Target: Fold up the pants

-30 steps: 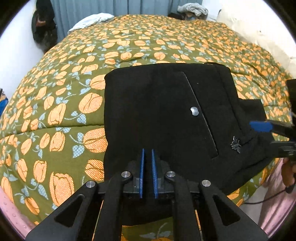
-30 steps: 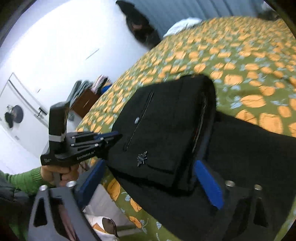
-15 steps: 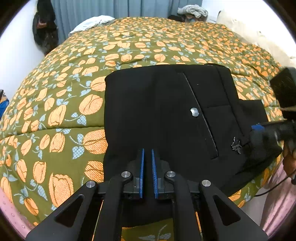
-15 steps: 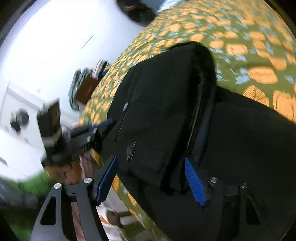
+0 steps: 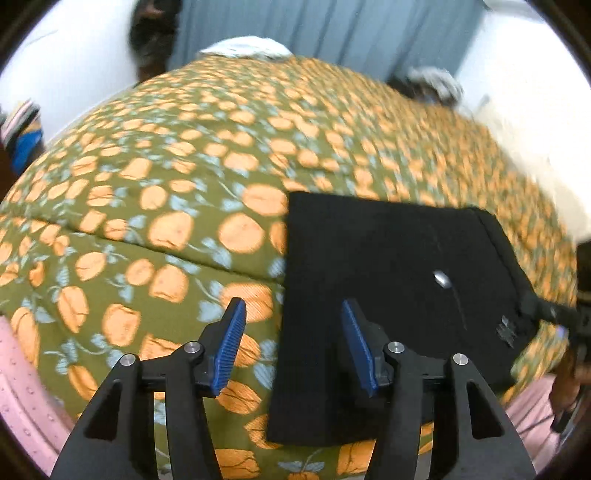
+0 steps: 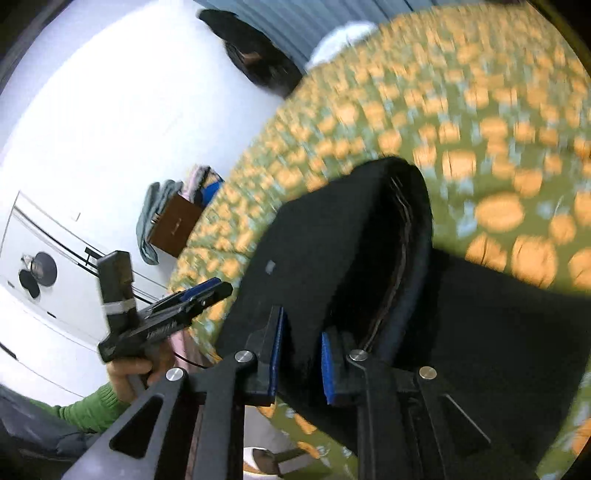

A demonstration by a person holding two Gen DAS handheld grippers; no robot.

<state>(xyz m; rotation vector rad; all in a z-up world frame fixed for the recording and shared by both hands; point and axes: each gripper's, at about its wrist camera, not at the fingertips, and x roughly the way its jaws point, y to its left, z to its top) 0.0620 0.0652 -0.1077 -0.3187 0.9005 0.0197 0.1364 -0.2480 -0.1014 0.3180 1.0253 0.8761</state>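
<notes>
Black pants (image 5: 388, 266) lie folded into a thick rectangle on the floral bedspread (image 5: 147, 206), near its front edge. My left gripper (image 5: 291, 343) is open and empty, its right finger over the pants' left edge and its left finger over the bedspread. In the right wrist view the pants (image 6: 332, 251) show as a stacked fold with the waistband edge on the right. My right gripper (image 6: 301, 360) has its jaws narrowed on the folded near edge of the pants. The left gripper also shows in the right wrist view (image 6: 199, 291).
A white cloth (image 5: 247, 48) lies at the far end of the bed before a blue curtain (image 5: 332, 33). A brown cabinet (image 6: 173, 229) with clothes stands by the white wall. The pink bed edge (image 5: 22, 384) is at the lower left.
My left gripper let go of the pants, opened wide and shifted left off their near edge. My right gripper closed from wide open onto the folded edge of the pants.
</notes>
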